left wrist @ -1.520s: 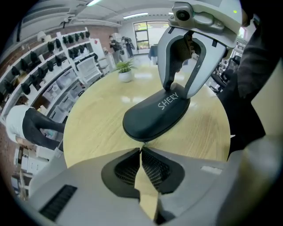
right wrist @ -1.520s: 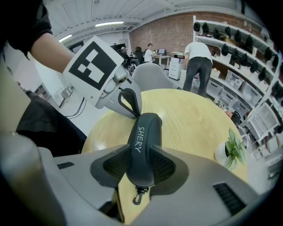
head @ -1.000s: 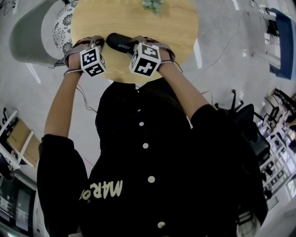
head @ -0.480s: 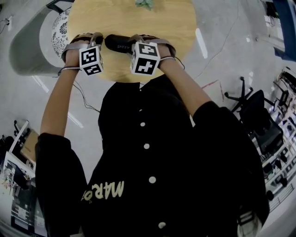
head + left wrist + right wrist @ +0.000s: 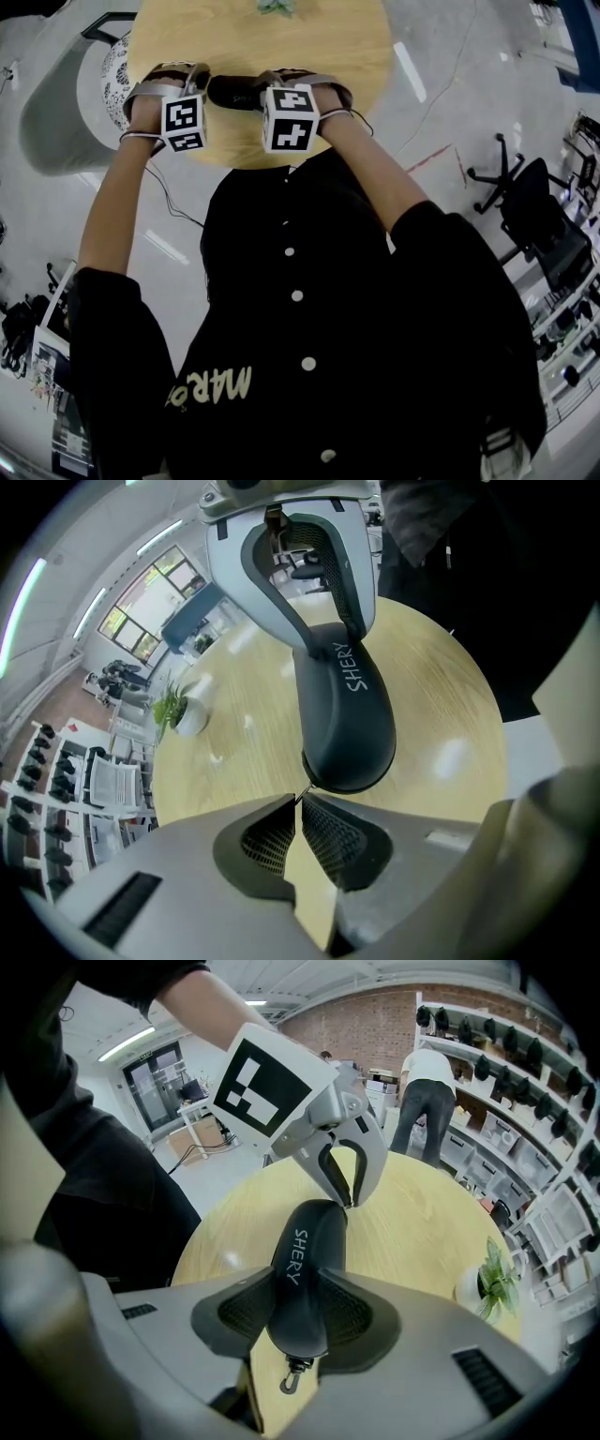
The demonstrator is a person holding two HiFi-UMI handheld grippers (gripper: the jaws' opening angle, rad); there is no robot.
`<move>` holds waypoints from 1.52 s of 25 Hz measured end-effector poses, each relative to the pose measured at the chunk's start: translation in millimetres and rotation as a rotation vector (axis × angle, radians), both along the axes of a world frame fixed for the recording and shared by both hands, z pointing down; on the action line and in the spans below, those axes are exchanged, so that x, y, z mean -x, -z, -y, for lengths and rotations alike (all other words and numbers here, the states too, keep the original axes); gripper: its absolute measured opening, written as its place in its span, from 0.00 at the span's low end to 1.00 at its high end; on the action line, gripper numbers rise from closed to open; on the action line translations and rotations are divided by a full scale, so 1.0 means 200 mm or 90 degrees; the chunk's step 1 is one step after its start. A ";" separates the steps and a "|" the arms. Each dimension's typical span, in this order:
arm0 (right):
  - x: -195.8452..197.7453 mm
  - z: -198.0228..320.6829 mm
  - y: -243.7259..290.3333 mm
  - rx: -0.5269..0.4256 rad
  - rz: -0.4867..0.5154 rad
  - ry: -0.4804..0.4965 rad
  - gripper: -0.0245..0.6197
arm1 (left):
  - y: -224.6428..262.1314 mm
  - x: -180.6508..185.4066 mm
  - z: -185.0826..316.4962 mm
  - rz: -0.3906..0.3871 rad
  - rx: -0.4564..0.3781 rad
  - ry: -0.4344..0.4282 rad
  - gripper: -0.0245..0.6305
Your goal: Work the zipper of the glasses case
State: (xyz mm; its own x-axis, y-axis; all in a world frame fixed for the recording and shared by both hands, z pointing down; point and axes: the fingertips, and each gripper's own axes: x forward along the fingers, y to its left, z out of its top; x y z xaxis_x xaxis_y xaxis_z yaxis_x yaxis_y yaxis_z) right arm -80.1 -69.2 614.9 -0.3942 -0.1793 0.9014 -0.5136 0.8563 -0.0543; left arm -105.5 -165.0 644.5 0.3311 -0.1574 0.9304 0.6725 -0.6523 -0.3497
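Your right tool (image 5: 300, 1299) is clamped round the glasses case (image 5: 305, 1241) above the bench (image 5: 417, 1218); left tool (image 5: 299, 802) pinches its tiny zipper pull (image 5: 306, 794); the shell looks stiff, light, probably slick, so grip mid-body.

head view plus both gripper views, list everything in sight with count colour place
glasses case: one, black, white lettering, over the table
zipper pull: one, silver, at the case's end
table: one, round, light wood, below the case
potted plant: one, green in white pot, on the table's edge
office chair: one, black, on the floor right of the table
person: one, white top, at the shelves
left gripper: one, grey, shut on the zipper pull
right gripper: one, grey, shut on the glasses case
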 end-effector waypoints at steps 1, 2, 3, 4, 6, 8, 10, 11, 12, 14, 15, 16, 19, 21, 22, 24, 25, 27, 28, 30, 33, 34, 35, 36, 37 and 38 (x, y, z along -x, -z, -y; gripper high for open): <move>0.00 0.00 0.00 -0.001 0.001 0.000 0.26 | 0.00 -0.01 0.00 0.000 -0.003 -0.013 0.07; 0.00 0.00 0.00 -0.002 0.002 0.001 0.26 | 0.00 -0.02 0.00 0.000 -0.007 -0.028 0.07; 0.00 0.00 0.00 -0.003 0.003 0.001 0.26 | 0.00 -0.04 -0.01 0.001 -0.013 -0.046 0.07; 0.00 0.00 0.00 -0.003 0.004 0.001 0.26 | 0.00 -0.05 -0.01 0.002 -0.021 -0.068 0.07; 0.00 0.00 -0.01 -0.002 0.007 0.001 0.26 | 0.00 -0.07 -0.02 0.006 -0.042 -0.120 0.07; -0.01 0.00 0.00 0.000 0.008 -0.001 0.26 | 0.01 -0.09 -0.03 0.011 -0.057 -0.159 0.08; -0.01 0.00 0.00 0.001 0.006 -0.004 0.26 | 0.01 -0.10 -0.04 0.010 -0.054 -0.166 0.08; -0.01 0.00 0.00 0.000 0.006 -0.005 0.26 | 0.01 -0.10 -0.04 0.008 -0.050 -0.162 0.08; -0.01 0.00 0.00 0.000 0.006 -0.006 0.26 | 0.01 -0.09 -0.04 0.005 -0.047 -0.157 0.08; -0.01 0.00 0.00 0.000 0.010 -0.009 0.26 | 0.01 -0.09 -0.03 0.000 -0.048 -0.148 0.08; -0.01 0.00 0.00 0.002 0.015 -0.014 0.26 | 0.00 -0.09 -0.03 -0.001 -0.050 -0.145 0.08; -0.01 0.00 0.00 0.006 0.022 -0.023 0.26 | 0.00 -0.09 -0.02 0.003 -0.051 -0.139 0.08; -0.03 0.01 0.01 0.024 0.050 -0.065 0.25 | -0.01 -0.05 0.01 0.035 -0.048 -0.118 0.18; -0.03 0.02 0.01 0.025 0.058 -0.082 0.25 | 0.00 -0.02 0.04 0.047 -0.050 -0.101 0.24; -0.03 0.02 0.02 0.023 0.060 -0.086 0.26 | 0.01 -0.01 0.05 0.046 -0.052 -0.092 0.24; -0.03 0.02 0.02 0.022 0.063 -0.093 0.26 | 0.04 0.00 0.06 0.035 -0.054 -0.077 0.24; -0.03 0.02 0.02 0.022 0.066 -0.097 0.25 | 0.06 0.00 0.06 0.027 -0.054 -0.069 0.24; -0.03 0.01 0.03 0.025 0.080 -0.106 0.22 | 0.10 -0.01 0.05 0.011 -0.057 -0.054 0.23; -0.03 0.01 0.05 0.029 0.092 -0.111 0.22 | 0.12 -0.01 0.05 0.002 -0.058 -0.041 0.22; -0.03 0.02 0.08 0.033 0.124 -0.126 0.20 | 0.17 -0.03 0.05 -0.020 -0.043 0.009 0.17; -0.08 0.03 0.15 0.023 0.174 -0.170 0.09 | 0.26 -0.02 0.03 -0.073 0.023 0.137 0.05; -0.11 0.03 0.19 0.013 0.192 -0.188 0.05 | 0.31 -0.02 0.02 -0.096 0.049 0.183 0.05; -0.13 0.04 0.24 0.000 0.211 -0.205 0.05 | 0.36 -0.03 0.00 -0.121 0.074 0.226 0.04; -0.16 0.04 0.29 -0.017 0.232 -0.220 0.05 | 0.42 -0.03 -0.01 -0.148 0.097 0.266 0.04; -0.19 0.05 0.34 -0.035 0.253 -0.232 0.05 | 0.48 -0.04 -0.02 -0.175 0.117 0.306 0.04; -0.22 0.06 0.40 -0.052 0.273 -0.240 0.05 | 0.53 -0.04 -0.03 -0.203 0.136 0.345 0.04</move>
State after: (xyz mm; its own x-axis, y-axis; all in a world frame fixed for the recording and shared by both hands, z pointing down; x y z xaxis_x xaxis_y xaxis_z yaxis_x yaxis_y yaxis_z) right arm -36.7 -80.6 535.6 -0.6163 -0.4401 0.6531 -0.7310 0.6282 -0.2664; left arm -96.6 -159.0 538.3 0.5218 -0.2027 0.8286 0.1149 -0.9458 -0.3037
